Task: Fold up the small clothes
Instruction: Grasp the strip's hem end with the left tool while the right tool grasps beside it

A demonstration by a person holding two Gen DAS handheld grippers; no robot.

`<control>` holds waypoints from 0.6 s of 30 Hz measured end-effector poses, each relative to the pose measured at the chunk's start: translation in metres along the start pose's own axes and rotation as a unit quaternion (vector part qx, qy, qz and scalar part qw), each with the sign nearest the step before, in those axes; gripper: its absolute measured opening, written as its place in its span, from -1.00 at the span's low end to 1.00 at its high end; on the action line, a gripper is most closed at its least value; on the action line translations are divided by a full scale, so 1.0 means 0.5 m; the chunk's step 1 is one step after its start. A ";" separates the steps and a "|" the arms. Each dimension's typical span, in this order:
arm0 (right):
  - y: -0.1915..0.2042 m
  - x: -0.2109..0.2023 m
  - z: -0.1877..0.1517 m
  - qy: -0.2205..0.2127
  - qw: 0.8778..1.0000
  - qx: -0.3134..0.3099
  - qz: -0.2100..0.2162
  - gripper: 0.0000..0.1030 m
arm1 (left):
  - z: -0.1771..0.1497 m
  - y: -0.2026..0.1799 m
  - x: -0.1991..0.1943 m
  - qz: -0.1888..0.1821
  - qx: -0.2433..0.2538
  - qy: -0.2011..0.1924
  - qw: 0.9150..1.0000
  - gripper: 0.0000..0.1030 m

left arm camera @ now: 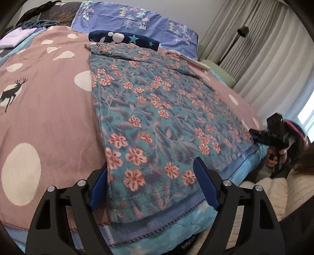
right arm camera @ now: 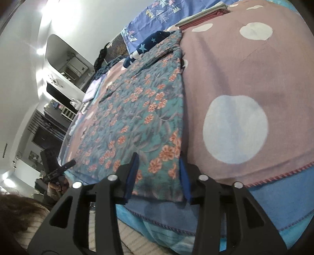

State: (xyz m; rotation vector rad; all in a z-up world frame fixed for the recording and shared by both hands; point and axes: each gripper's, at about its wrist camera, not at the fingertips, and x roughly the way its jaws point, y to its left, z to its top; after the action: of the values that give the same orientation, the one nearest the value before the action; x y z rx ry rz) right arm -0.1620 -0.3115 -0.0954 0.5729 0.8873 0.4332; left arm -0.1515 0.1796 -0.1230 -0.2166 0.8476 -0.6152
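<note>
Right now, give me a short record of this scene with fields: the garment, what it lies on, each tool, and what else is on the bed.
garment: floral cloth, spread flat
surface: pink spotted bedspread
left tool: open, fingers either side of the cloth's near left corner
right tool: open, at the near right corner, no grip visible
also on bed: navy star-print item beyond the cloth, purple tree-print pillow
fold: not yet begun
</note>
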 end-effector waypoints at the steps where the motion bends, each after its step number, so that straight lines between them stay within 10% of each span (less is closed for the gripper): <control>1: 0.000 0.010 0.007 -0.002 1.000 0.004 0.008 -0.18 | 0.006 0.008 0.003 -0.011 -0.010 -0.006 1.000 0.48; 10: 0.009 0.024 0.022 0.011 1.000 0.012 -0.008 -0.29 | 0.006 0.037 -0.001 -0.008 -0.064 -0.012 0.998 -0.35; 14: -0.020 0.020 0.011 0.007 0.999 0.051 -0.004 -0.91 | -0.001 0.040 -0.002 -0.005 -0.087 -0.027 0.996 -0.87; 18: -0.007 -0.008 0.038 -0.038 0.996 0.067 0.040 -0.92 | 0.038 0.002 -0.017 -0.006 -0.073 -0.061 0.995 -0.95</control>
State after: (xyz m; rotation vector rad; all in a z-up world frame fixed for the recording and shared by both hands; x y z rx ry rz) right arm -0.1484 -0.3219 -0.0857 0.7466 0.8261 0.4236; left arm -0.1410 0.1845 -0.1057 -0.3887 0.7750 -0.5462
